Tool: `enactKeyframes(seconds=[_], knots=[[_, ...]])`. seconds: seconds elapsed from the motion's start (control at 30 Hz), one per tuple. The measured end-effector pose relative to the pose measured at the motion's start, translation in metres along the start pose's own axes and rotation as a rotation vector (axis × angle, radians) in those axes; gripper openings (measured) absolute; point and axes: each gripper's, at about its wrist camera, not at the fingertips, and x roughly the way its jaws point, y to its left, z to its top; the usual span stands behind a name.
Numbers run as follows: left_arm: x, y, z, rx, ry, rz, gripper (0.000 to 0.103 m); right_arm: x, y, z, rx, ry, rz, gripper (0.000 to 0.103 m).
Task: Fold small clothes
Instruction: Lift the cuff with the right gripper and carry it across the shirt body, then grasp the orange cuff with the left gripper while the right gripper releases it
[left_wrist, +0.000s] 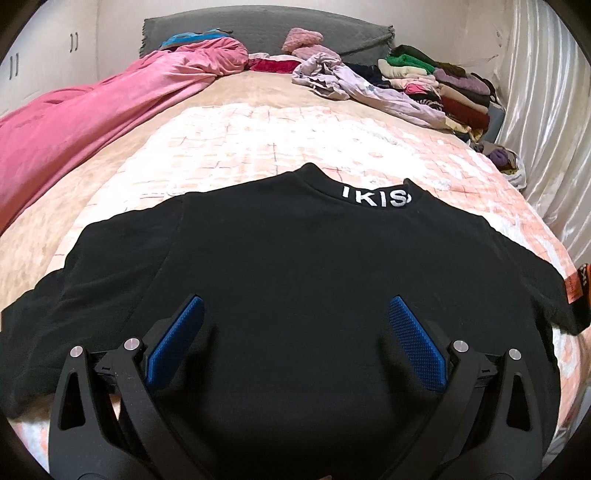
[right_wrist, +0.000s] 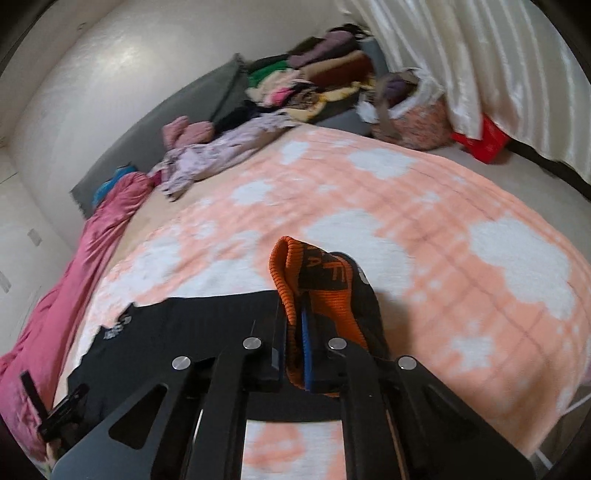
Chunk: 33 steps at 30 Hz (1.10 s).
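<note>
A small black sweatshirt (left_wrist: 295, 258) with white letters on its collar lies spread flat on the peach and white blanket (left_wrist: 258, 136). My left gripper (left_wrist: 294, 306) is open, its blue pads (left_wrist: 173, 343) hovering over the shirt's lower body. My right gripper (right_wrist: 295, 314) is shut on the orange and black cuff (right_wrist: 325, 284) of the shirt's right sleeve and holds it lifted off the blanket (right_wrist: 461, 280). That cuff also shows at the right edge of the left wrist view (left_wrist: 578, 288). The shirt's body (right_wrist: 177, 332) lies to the left of the right gripper.
A pink duvet (left_wrist: 92, 122) runs along the bed's left side. Loose lilac clothes (left_wrist: 369, 88) and a pile of folded clothes (left_wrist: 454, 85) sit near the grey headboard pillow (left_wrist: 258, 29). A basket (right_wrist: 413, 114) and a red bag (right_wrist: 484, 136) stand by the white curtain (right_wrist: 480, 66).
</note>
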Motion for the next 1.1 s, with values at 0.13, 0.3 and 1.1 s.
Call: enactKeyframes(seconds=[0.13,0.3,1.1], knots=[[-0.004,0.005,0.002,-0.016,-0.007,-0.012,0.094,0.005,0.052,-0.002,-0.073,0.019,0.087,0.005],[-0.007,0.01,0.002,-0.029,-0.008,-0.032,0.094,0.02,0.118,-0.014,-0.137,0.065,0.204,0.005],[-0.003,0.022,-0.001,-0.081,0.024,-0.121,0.094,0.104,0.296,-0.071,-0.262,0.288,0.462,0.009]])
